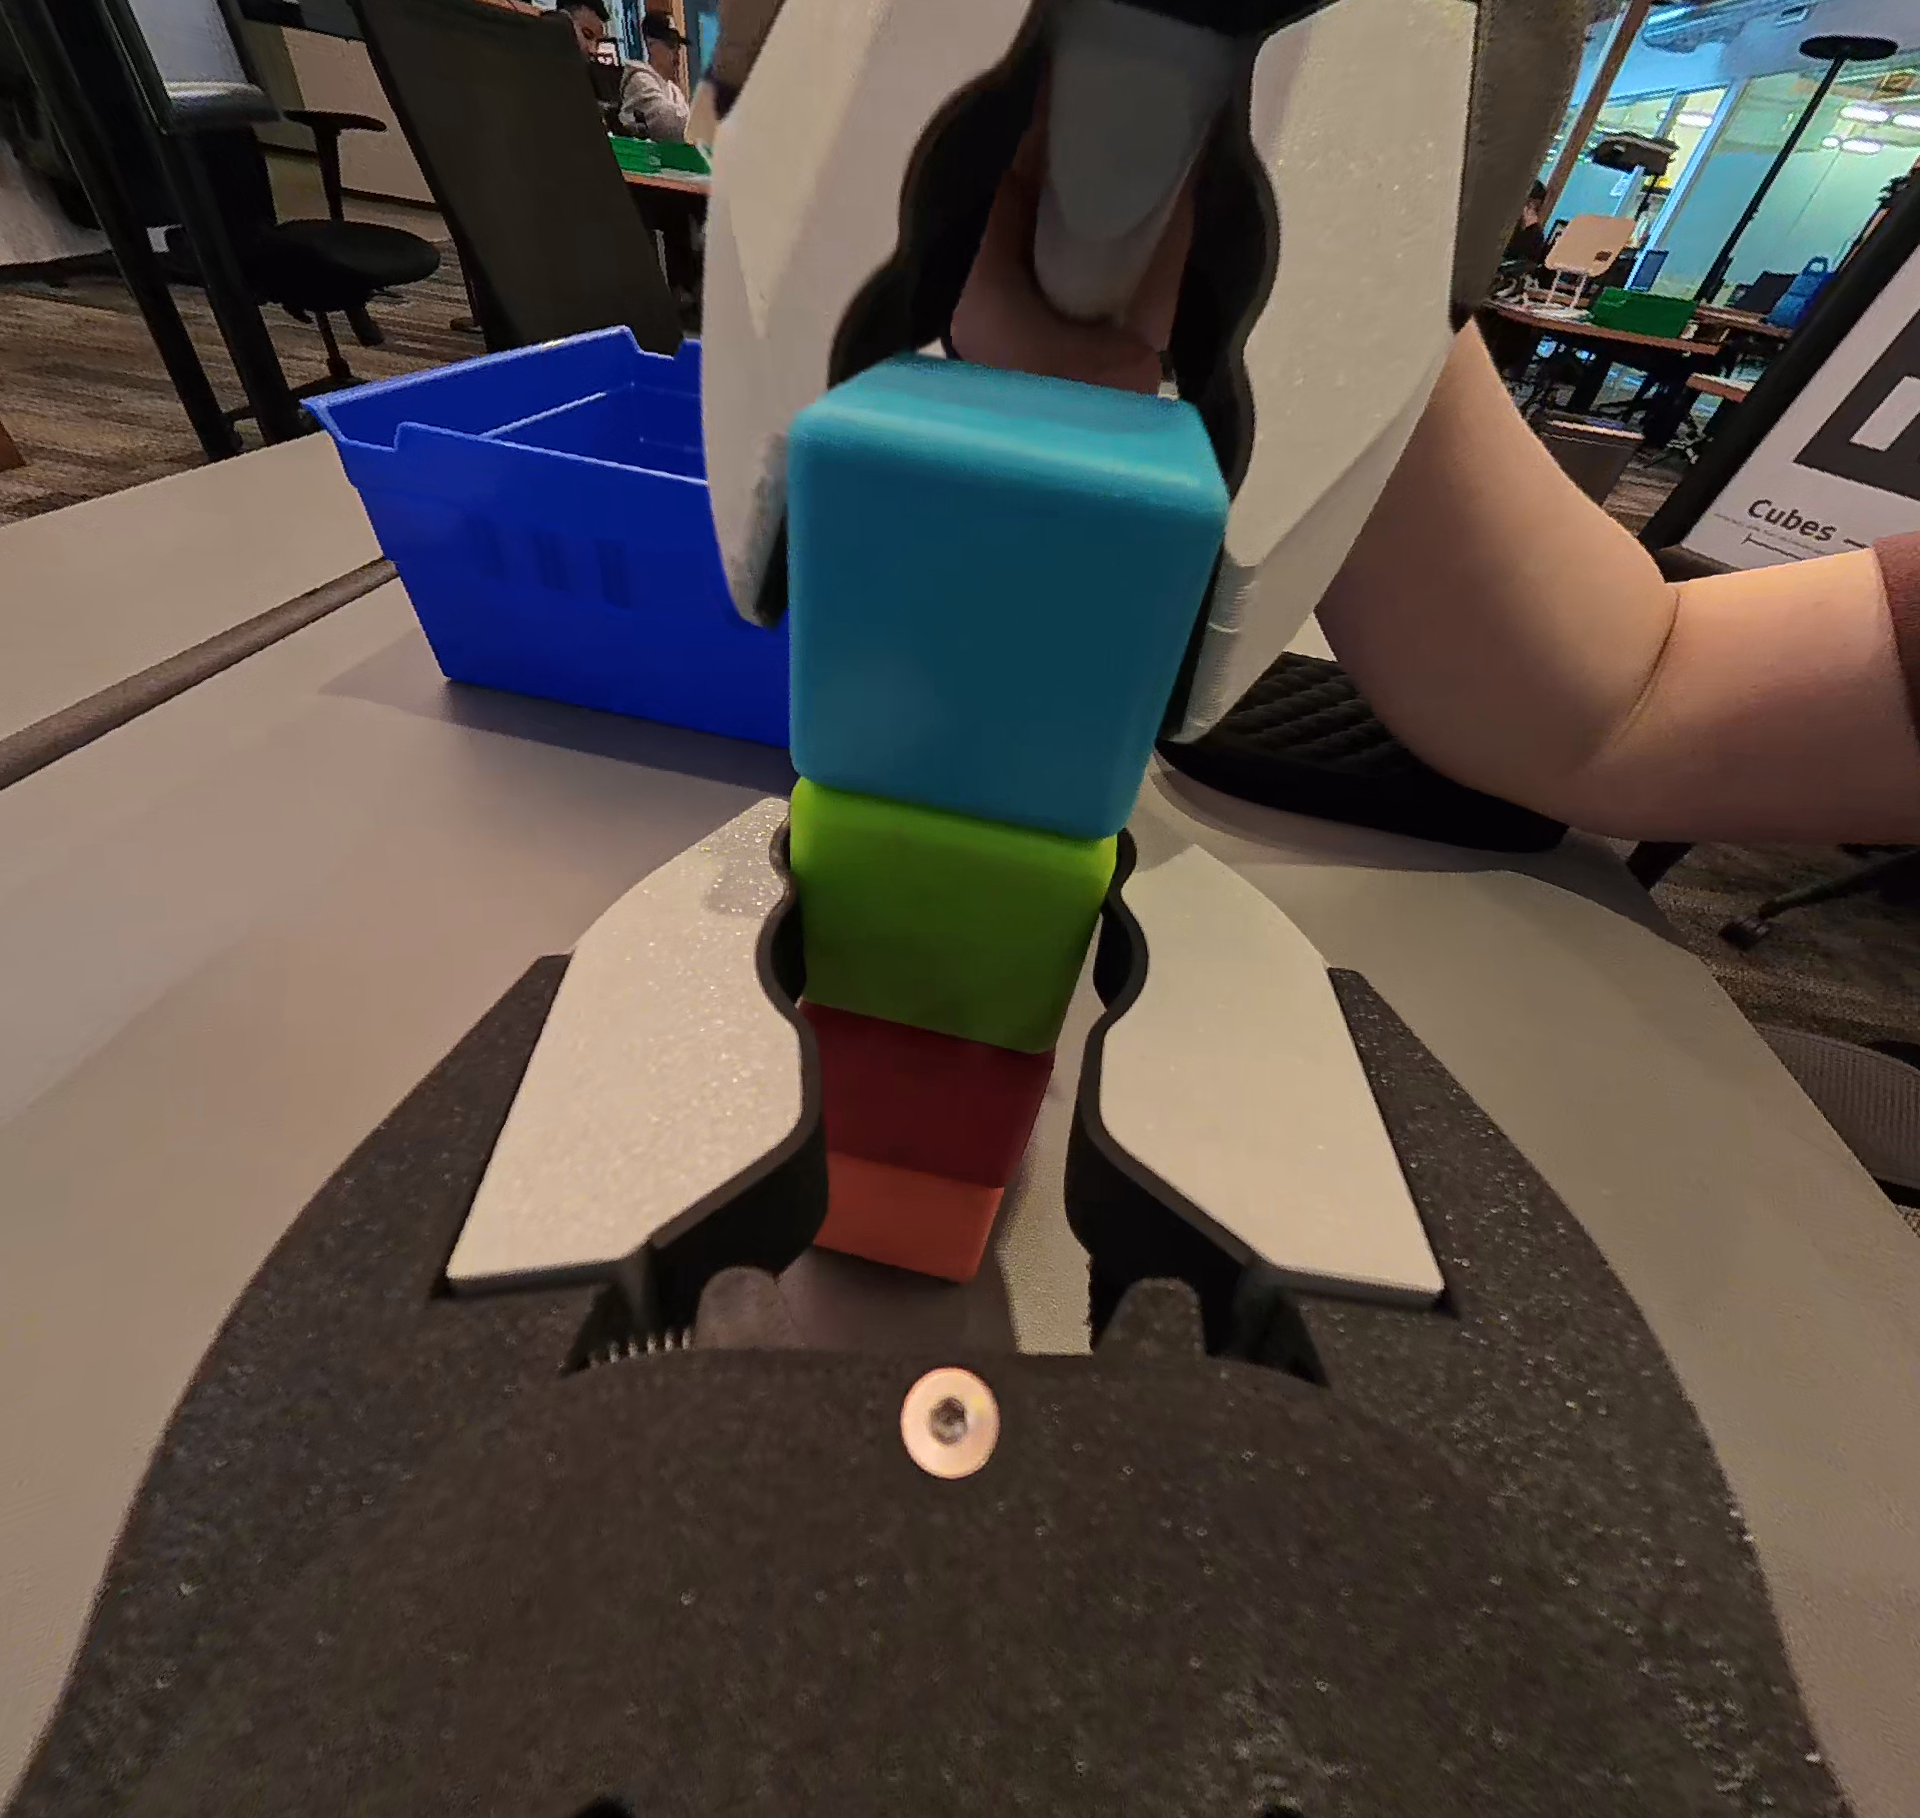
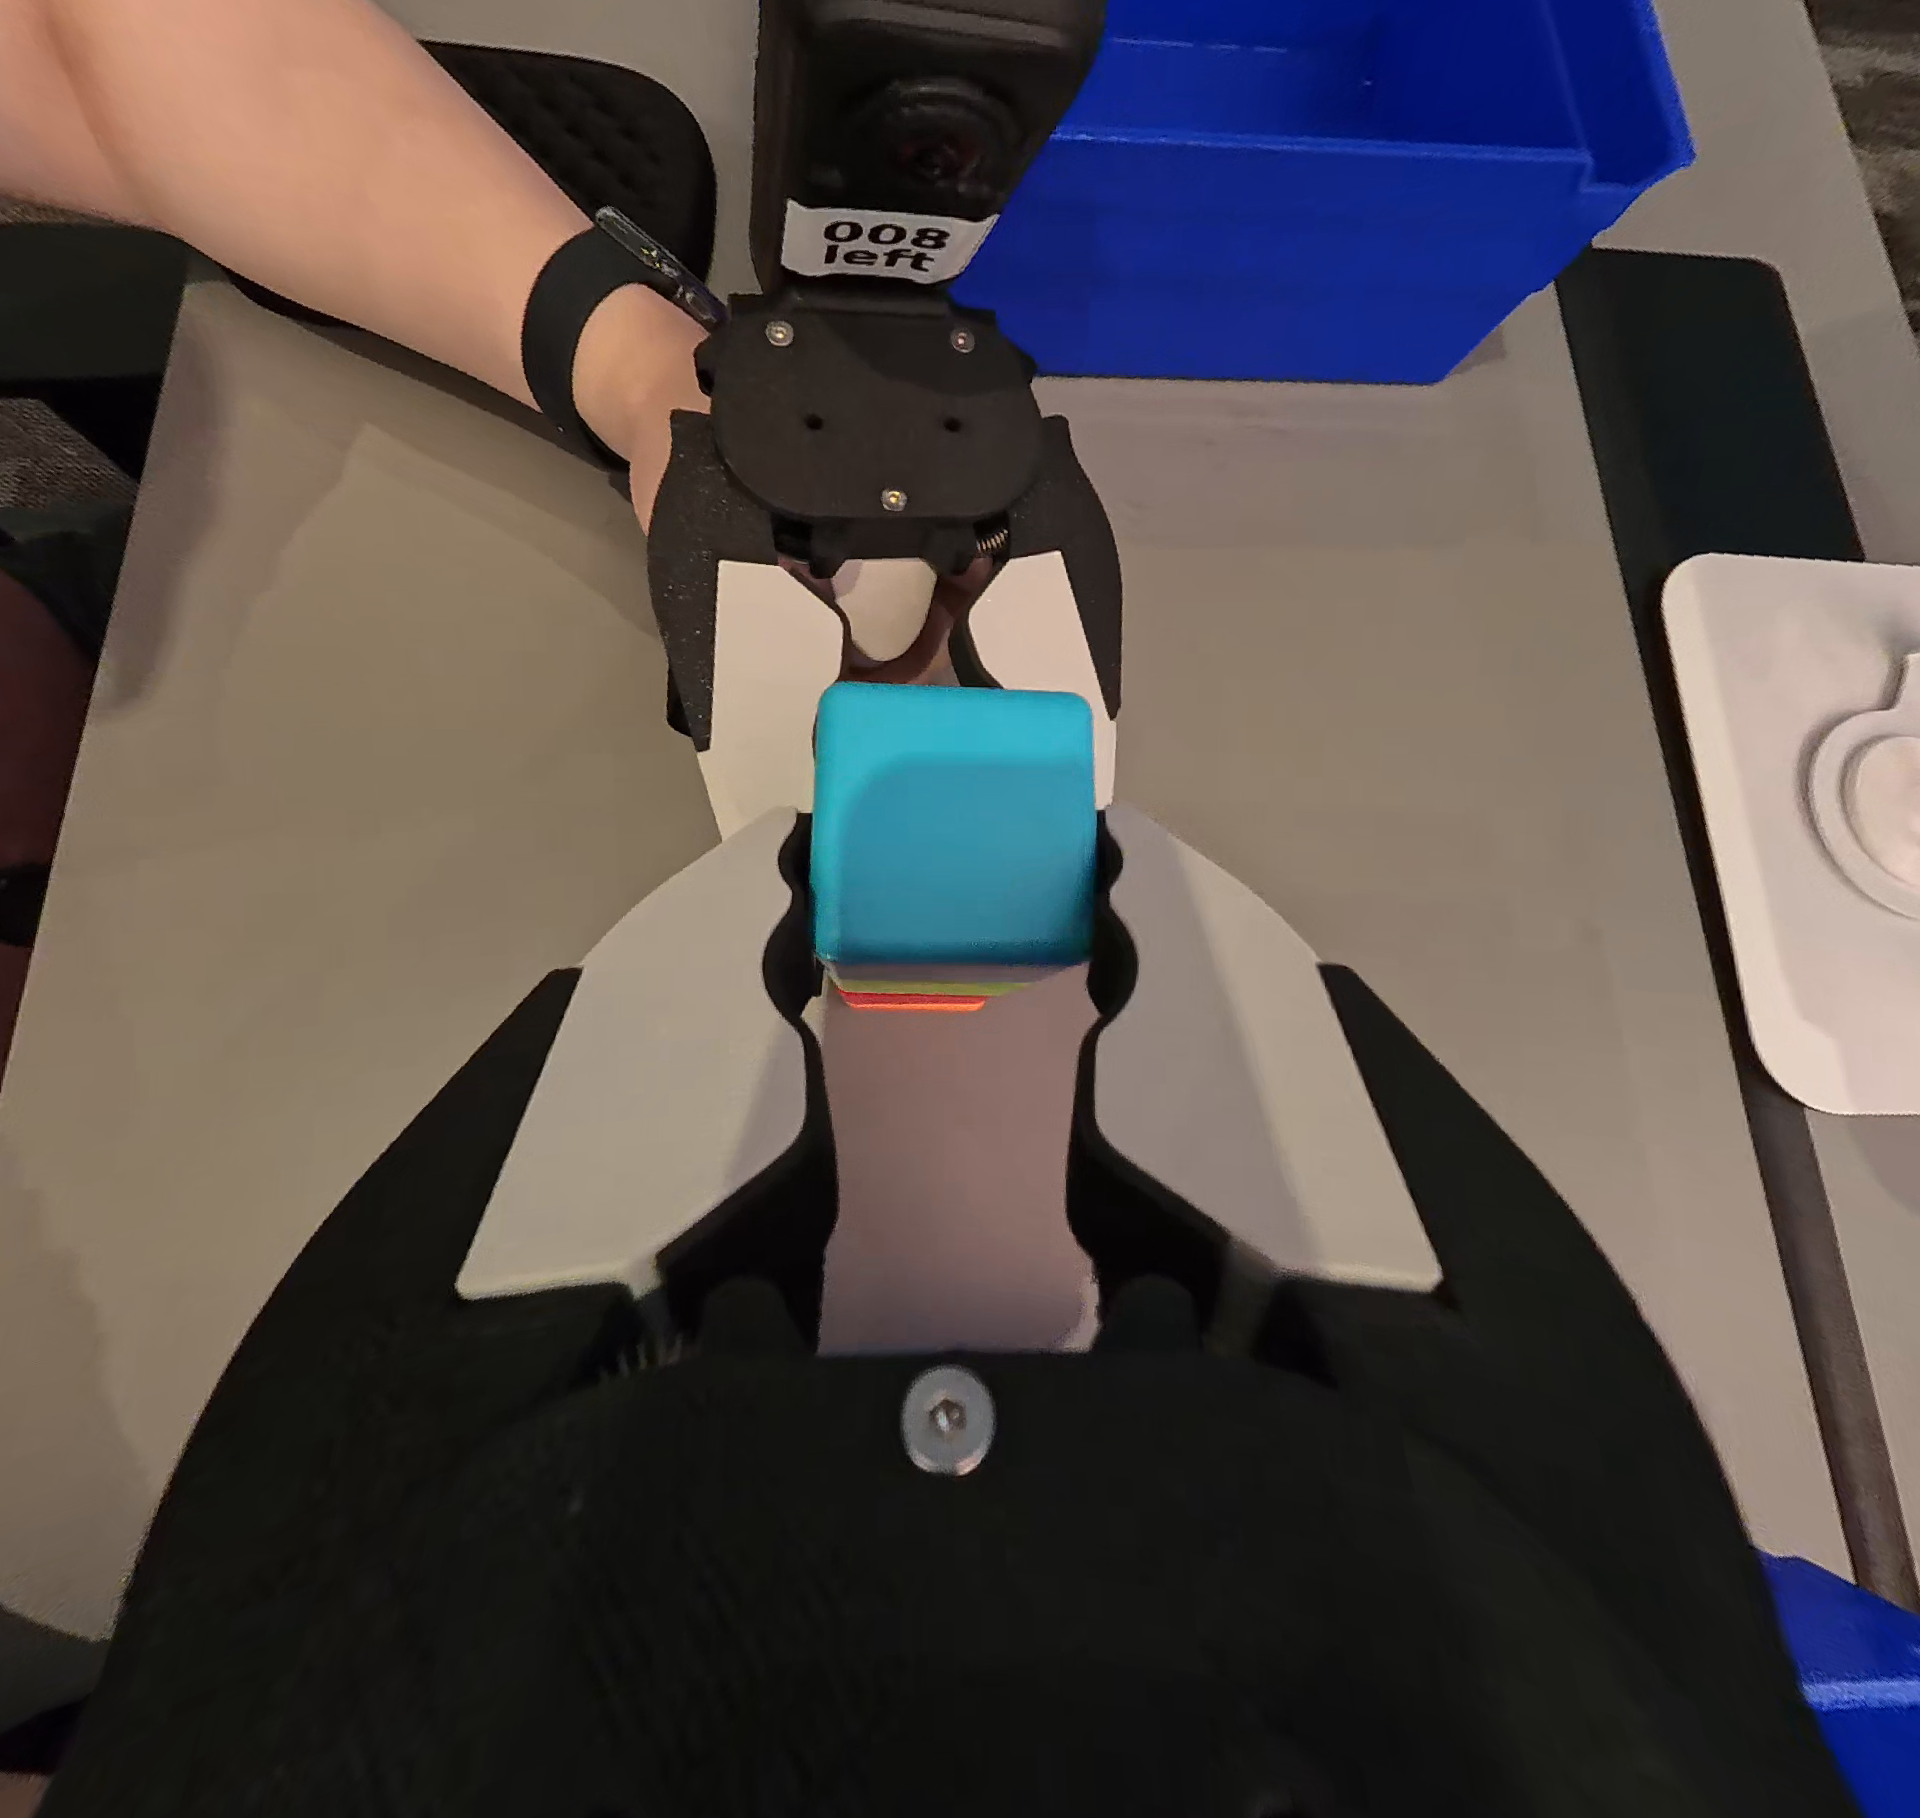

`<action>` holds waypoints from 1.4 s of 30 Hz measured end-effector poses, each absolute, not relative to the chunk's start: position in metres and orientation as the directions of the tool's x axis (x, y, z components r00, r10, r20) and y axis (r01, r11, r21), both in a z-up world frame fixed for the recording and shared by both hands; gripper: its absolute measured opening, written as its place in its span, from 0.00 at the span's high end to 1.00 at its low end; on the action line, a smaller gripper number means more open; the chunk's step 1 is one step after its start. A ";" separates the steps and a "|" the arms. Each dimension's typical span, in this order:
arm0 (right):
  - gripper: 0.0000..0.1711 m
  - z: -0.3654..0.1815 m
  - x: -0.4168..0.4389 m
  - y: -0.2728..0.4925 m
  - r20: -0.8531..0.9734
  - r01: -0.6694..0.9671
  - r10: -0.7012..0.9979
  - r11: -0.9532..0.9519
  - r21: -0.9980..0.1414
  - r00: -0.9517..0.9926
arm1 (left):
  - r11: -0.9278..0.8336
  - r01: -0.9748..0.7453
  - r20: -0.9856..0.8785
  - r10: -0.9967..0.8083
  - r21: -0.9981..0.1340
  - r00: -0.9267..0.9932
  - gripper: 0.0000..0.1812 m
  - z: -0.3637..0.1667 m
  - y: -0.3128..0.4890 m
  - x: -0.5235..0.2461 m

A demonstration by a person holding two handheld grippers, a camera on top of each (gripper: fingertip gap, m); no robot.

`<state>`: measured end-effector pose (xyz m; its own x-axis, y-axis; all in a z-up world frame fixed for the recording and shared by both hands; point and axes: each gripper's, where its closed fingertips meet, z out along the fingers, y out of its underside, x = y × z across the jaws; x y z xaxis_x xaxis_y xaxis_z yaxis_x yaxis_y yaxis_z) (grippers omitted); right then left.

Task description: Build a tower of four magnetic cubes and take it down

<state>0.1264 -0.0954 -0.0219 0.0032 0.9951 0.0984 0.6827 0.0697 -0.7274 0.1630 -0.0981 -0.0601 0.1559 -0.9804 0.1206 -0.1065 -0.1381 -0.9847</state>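
Observation:
A tower of four cubes stands on the grey table (image 1: 260, 885): teal cube (image 1: 997, 563) on top, then green cube (image 1: 935, 947), dark red cube (image 1: 935, 1093) and orange cube (image 1: 904, 1218) at the bottom. My left gripper (image 1: 951, 875) comes in level, and its fingers press the green cube's sides. My right gripper (image 1: 987, 615) reaches down from above and is shut on the teal cube, which sits slightly off to the right on the green one. From above, the right gripper (image 2: 951, 885) clamps the teal cube (image 2: 956, 833), and the left gripper (image 2: 925, 781) lies beyond it.
A blue bin (image 1: 540, 542) stands on the table behind and left of the tower; it also shows from above (image 2: 1351, 158). A white moulded tray (image 2: 1787, 833) lies at the right. A sign board (image 1: 1818, 438) and a black mesh chair back (image 1: 1330, 750) are nearby. Tip to tip, the grippers are about 5 centimeters apart.

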 end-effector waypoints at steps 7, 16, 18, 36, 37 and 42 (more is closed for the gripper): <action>0.70 -0.023 0.127 -0.096 0.097 0.703 0.995 0.062 -0.708 0.009 | -0.129 -0.121 0.109 -0.981 -0.984 0.158 0.71 -0.061 -0.098 0.163; 0.71 -0.021 0.127 -0.095 0.042 0.698 0.999 0.006 -0.716 0.034 | -0.121 -0.137 0.098 -0.981 -0.983 0.168 0.71 -0.061 -0.096 0.162; 0.71 -0.021 0.127 -0.094 0.024 0.692 0.999 -0.008 -0.722 0.037 | -0.129 -0.133 0.107 -0.981 -0.983 0.164 0.71 -0.061 -0.097 0.162; 0.71 0.072 0.305 0.021 0.071 0.275 0.579 -0.273 -0.922 0.812 | -0.147 -0.130 0.124 -0.977 -0.981 0.173 0.71 -0.062 -0.095 0.163; 0.71 0.053 0.337 0.037 0.030 0.230 0.475 -0.369 -0.900 0.879 | -0.142 -0.132 0.117 -0.977 -0.981 0.178 0.71 -0.062 -0.096 0.164; 0.71 -0.060 0.419 0.085 -0.106 0.022 0.157 -0.648 -0.762 0.982 | -0.138 -0.130 0.109 -0.973 -0.982 0.205 0.71 -0.062 -0.095 0.164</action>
